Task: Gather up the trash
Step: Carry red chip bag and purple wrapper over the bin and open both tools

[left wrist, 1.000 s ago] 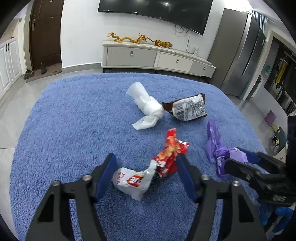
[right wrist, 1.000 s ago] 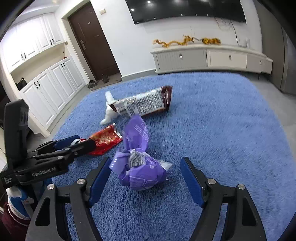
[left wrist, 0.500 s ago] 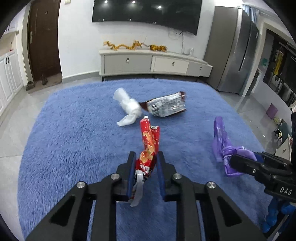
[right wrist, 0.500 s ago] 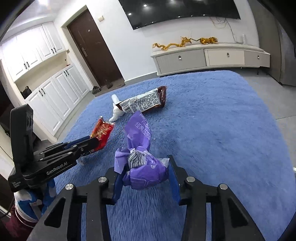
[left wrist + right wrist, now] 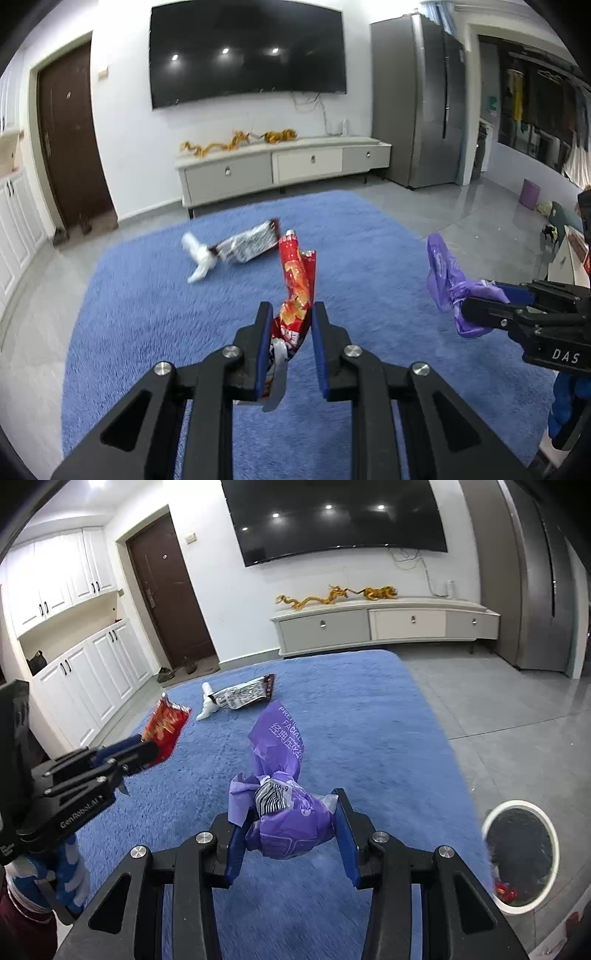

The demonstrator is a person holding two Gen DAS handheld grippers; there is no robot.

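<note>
My left gripper is shut on a red snack wrapper, which sticks up above the blue rug. My right gripper is shut on a crumpled purple wrapper, lifted off the rug. Each gripper shows in the other's view: the right gripper with the purple wrapper, the left gripper with the red wrapper. A silver and brown wrapper and a white crumpled piece lie on the rug farther off.
A white-rimmed bin with a dark liner stands on the grey floor at the rug's right edge, something red in it. A TV cabinet lines the far wall. White cupboards and a dark door stand to the left.
Both grippers closed on their wrappers and lifted them off the rug. Both views pulled back and up; the bin has come into the right wrist view.
</note>
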